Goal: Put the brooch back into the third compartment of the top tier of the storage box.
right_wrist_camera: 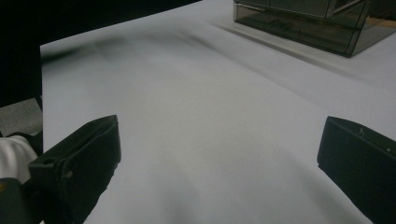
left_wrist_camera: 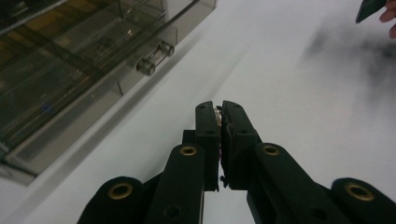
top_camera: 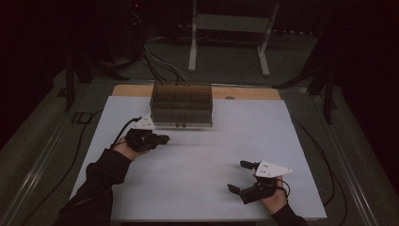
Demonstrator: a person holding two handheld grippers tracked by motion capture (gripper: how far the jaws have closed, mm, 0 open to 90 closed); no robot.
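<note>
Here a white table (top_camera: 202, 155) stands in a dark room.

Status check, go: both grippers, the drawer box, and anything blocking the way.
Left gripper shut on a small thing, too small to identify, near the smoky clear drawer box. Right gripper open, holding nothing, over the white table. Nothing between grippers and box.

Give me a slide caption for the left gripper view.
Left gripper fingers closed on a small thin item, beside the smoky clear drawer box on the white table.
</note>
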